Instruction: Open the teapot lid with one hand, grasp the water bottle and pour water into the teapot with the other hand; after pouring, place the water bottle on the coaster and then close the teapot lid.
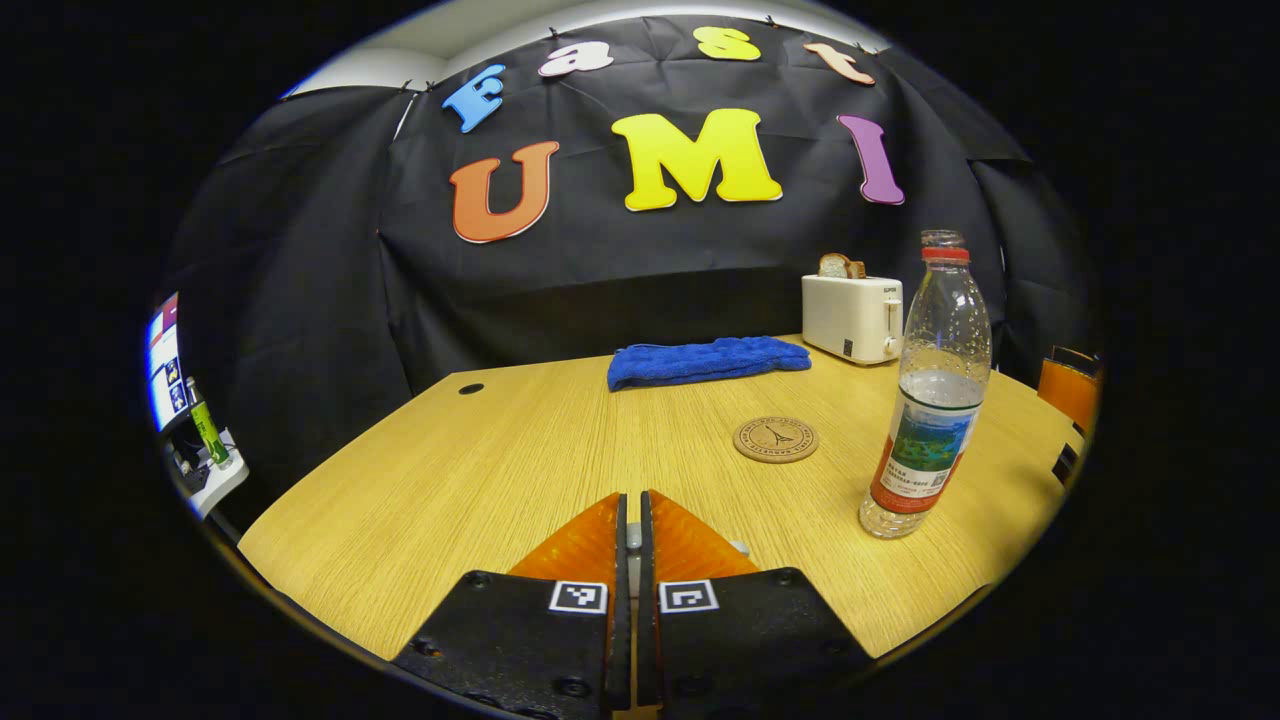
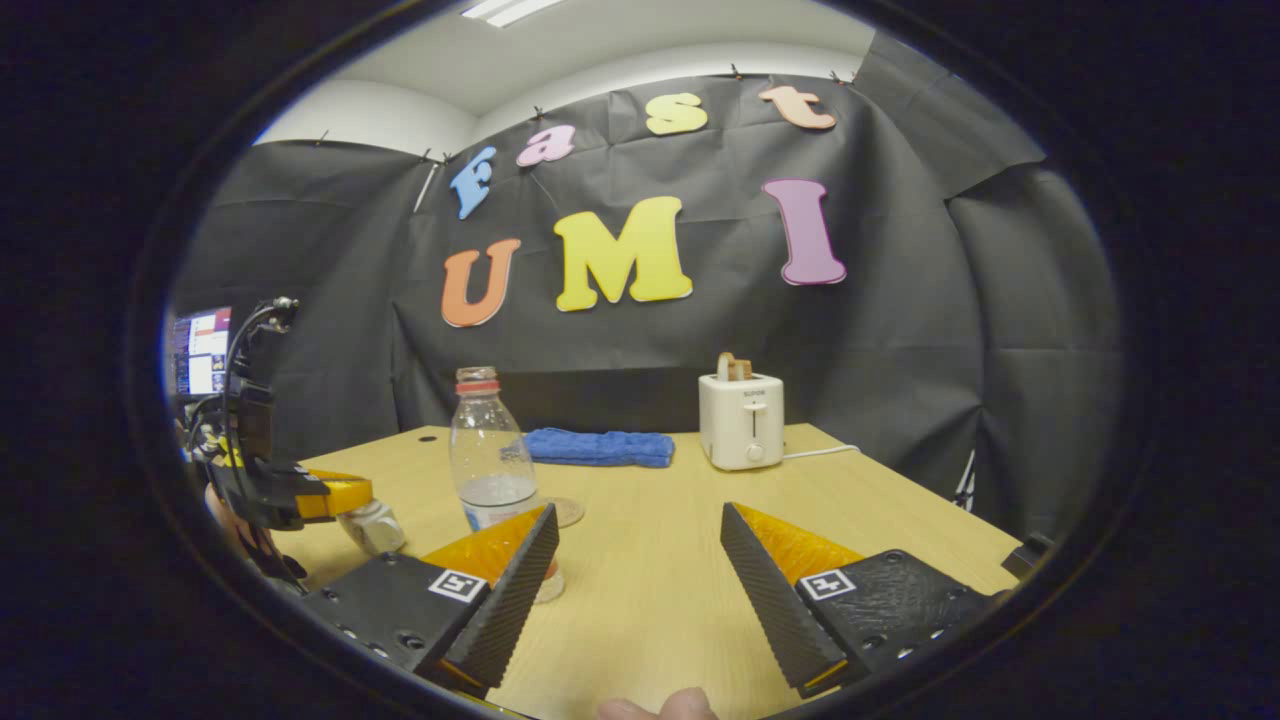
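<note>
The wooden table (image 1: 480,470) takes up the lower half of both views, light oak grain, running back to the black cloth wall.

Biggest task item is the water bottle (image 1: 928,400), right side of the left gripper view. Clear plastic, red ring at the neck, no cap that I can see, paper label round the lower body, water up to about the middle. It stands upright, long axis vertical, mouth pointing at the ceiling. In the right gripper view the same bottle (image 2: 490,460) sits left of centre, partly behind that gripper's finger.

Behind it there's a white toaster (image 1: 853,317) with bread sticking out, and a folded blue towel (image 1: 705,361) lying flat just left of the toaster.

The round cork coaster (image 1: 775,439) lies flat, mid-frame in the left gripper view, just left of the bottle and not touching it.

Left gripper (image 1: 630,510), bottom centre: fingers nearly together with something small and pale pinched between them; in the right gripper view, far left, that gripper (image 2: 345,497) sits right over a small glassy teapot (image 2: 373,527), details too small to tell.

Right gripper (image 2: 640,530): fingers spread wide, holding nothing.
</note>
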